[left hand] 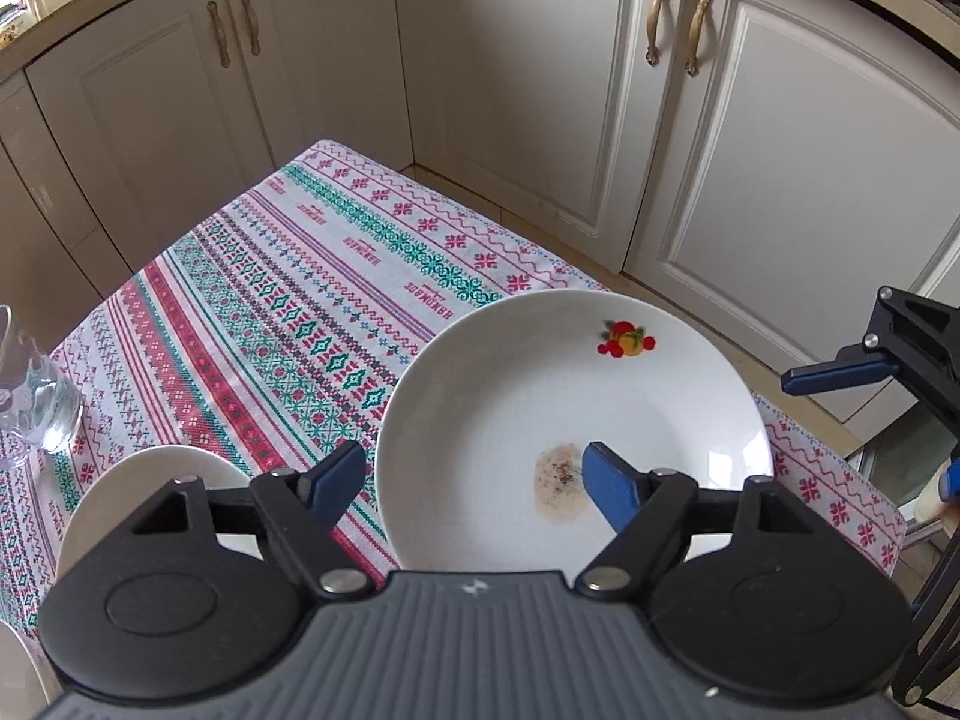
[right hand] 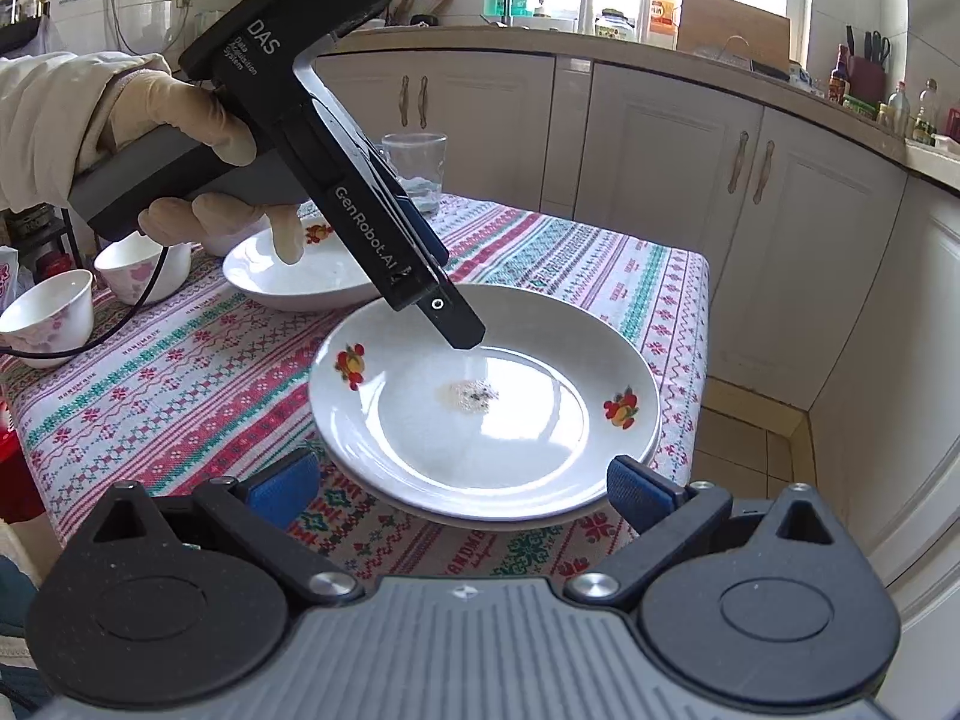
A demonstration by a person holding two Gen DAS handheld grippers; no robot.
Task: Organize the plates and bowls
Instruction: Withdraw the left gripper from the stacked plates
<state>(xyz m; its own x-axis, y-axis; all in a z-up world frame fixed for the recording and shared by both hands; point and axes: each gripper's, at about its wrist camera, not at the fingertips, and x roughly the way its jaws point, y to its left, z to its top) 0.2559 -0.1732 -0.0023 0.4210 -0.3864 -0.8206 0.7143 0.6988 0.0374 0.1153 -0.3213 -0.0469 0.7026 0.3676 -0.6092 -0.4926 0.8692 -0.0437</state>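
A white plate [left hand: 540,396] with fruit decals and a brown stain in its middle lies near the table's corner; in the right wrist view the plate [right hand: 420,420] appears to rest on a second rim beneath it. My left gripper [left hand: 474,480] is open above the plate's left rim, one finger over the plate and one over the cloth, with nothing pressed between the pads. In the right wrist view the left gripper [right hand: 462,336] points steeply down at the plate, held by a gloved hand [right hand: 180,120]. My right gripper [right hand: 462,489] is open at the plate's near rim.
Another white plate [right hand: 288,276] lies behind, beside a glass [right hand: 417,168] and two floral cups [right hand: 141,267]. The patterned tablecloth [left hand: 270,300] ends close to the cream cabinets [left hand: 540,90]. The glass [left hand: 36,396] stands at the far left in the left wrist view.
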